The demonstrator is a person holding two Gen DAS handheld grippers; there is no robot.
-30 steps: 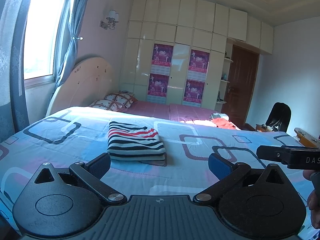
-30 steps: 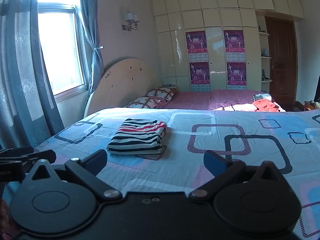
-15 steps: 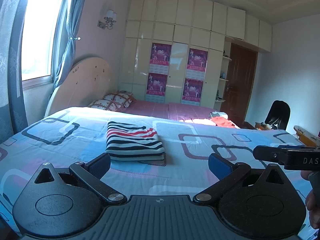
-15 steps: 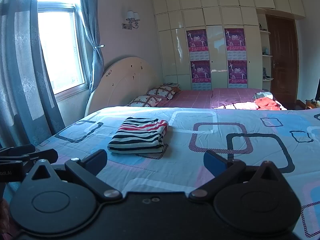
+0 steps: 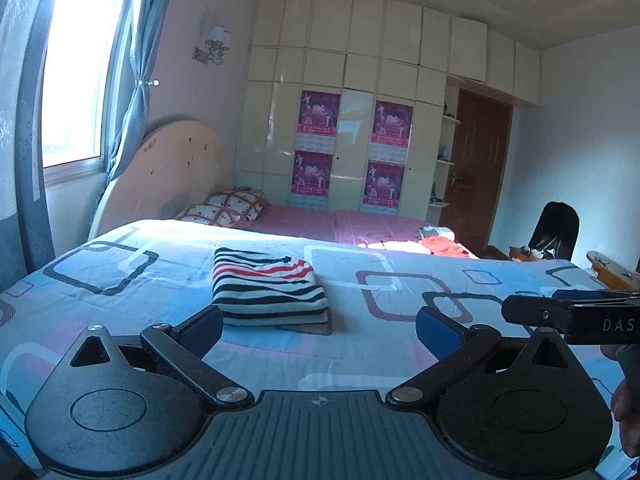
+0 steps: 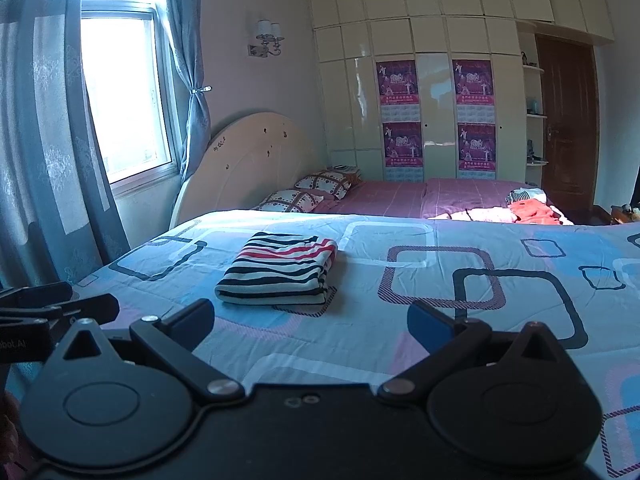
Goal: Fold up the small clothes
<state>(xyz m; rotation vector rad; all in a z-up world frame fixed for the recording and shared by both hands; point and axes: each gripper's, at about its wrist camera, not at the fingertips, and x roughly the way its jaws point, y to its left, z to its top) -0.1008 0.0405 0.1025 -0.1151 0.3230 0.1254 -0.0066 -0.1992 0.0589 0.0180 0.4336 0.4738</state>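
A folded garment [image 5: 268, 288] with black, white and red stripes lies flat on the blue patterned bedspread [image 5: 400, 340]; it also shows in the right wrist view [image 6: 280, 270]. My left gripper [image 5: 319, 328] is open and empty, held above the bedspread just short of the garment. My right gripper [image 6: 310, 322] is open and empty, a little nearer than the garment and to its right. The right gripper's side shows at the right edge of the left wrist view [image 5: 568, 314]. The left gripper shows at the left edge of the right wrist view [image 6: 48, 308].
A second bed with a purple cover [image 6: 420, 198], two pillows [image 6: 308, 192] and loose red and white clothes [image 6: 528, 208] stands behind. A headboard [image 6: 240, 168], window and curtains are at left. Wardrobes [image 6: 436, 100], a door [image 6: 564, 120] and a black chair [image 5: 556, 232] lie beyond.
Both grippers have drawn back slightly and tilted a little upward. The folded garment has not moved. Both stay open.
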